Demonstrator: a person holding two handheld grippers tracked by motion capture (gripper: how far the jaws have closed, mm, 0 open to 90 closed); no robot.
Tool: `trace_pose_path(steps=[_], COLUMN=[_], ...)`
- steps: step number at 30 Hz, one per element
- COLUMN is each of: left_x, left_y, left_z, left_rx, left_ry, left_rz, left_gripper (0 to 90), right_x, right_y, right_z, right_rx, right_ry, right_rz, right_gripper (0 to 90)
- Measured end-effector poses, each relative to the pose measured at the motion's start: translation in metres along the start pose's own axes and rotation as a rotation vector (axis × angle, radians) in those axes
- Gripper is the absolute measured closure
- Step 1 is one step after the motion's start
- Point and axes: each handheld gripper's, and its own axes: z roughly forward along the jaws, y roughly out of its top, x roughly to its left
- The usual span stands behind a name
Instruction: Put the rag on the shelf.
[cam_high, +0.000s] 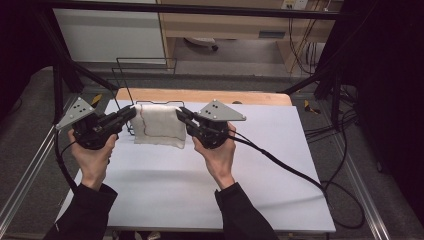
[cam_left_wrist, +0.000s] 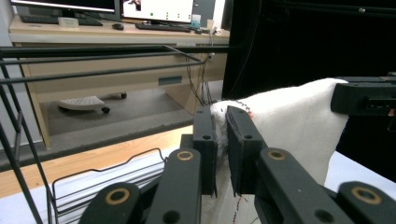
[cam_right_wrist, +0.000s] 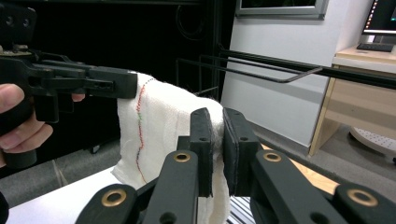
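Note:
A white cloth with a red stitched line hangs between the two grippers above the white table. My left gripper is shut on the cloth's upper left corner. The cloth is pinched between the jaws in the left gripper view. My right gripper is shut on the upper right corner. In the right gripper view the cloth drapes down from its jaws, and the other gripper holds the far corner. The cloth's lower edge rests near the table.
A black wire rack stands behind the cloth at the table's back edge. A wooden board runs along the back. Cables trail from the right gripper across the table's right side. A black frame surrounds the table.

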Motion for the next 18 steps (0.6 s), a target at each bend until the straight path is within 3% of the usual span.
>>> trace_pose_path(steps=[18], left_x=[0.016], left_y=[0.017], left_z=[-0.006], left_rx=[-0.061], left_ry=[0.03], left_rz=[0.006], left_gripper=[82.6], right_x=[0.001], right_y=[0.022], right_z=[0.022], right_rx=[-0.038], right_ry=[-0.007], right_rz=[-0.014], right_gripper=[83.5])
